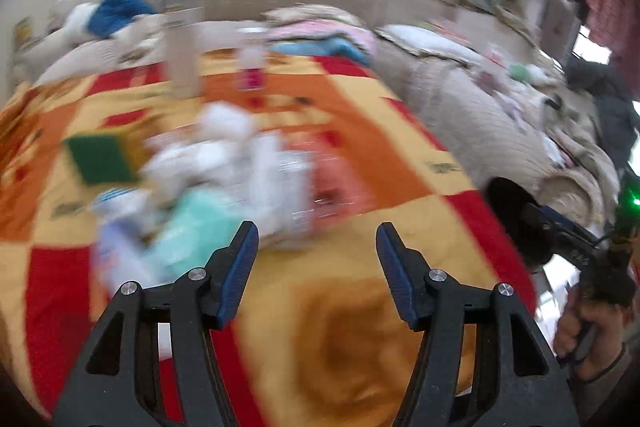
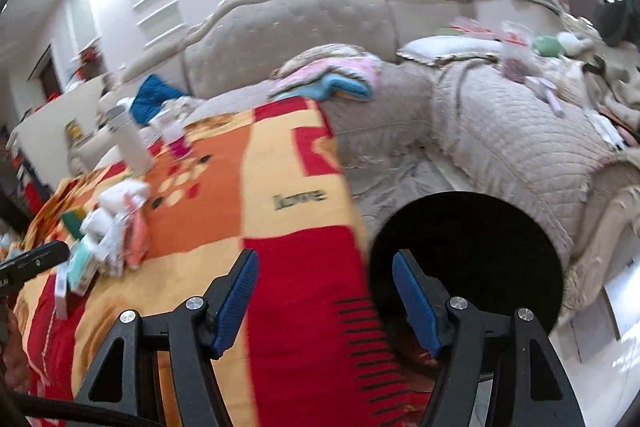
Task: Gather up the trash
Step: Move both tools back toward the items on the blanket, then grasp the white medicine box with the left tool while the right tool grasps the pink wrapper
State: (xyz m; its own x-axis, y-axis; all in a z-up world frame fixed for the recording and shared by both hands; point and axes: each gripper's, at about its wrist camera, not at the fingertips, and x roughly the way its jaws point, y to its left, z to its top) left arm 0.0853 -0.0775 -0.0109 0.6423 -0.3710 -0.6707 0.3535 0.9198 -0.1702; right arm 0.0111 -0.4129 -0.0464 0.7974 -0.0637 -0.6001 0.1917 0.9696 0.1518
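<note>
Left wrist view, left tool [image 1: 316, 247] jaws apart – nothing between, blurry trash pile [image 1: 224, 179] on blanket [image 1: 360, 307], right tool [image 2: 324, 283] gaping too – black bin [image 2: 480, 251] beside bed

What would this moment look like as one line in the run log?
left claw: open, empty | right claw: open, empty | trash pile: on blanket | black bin: beside bed
</note>
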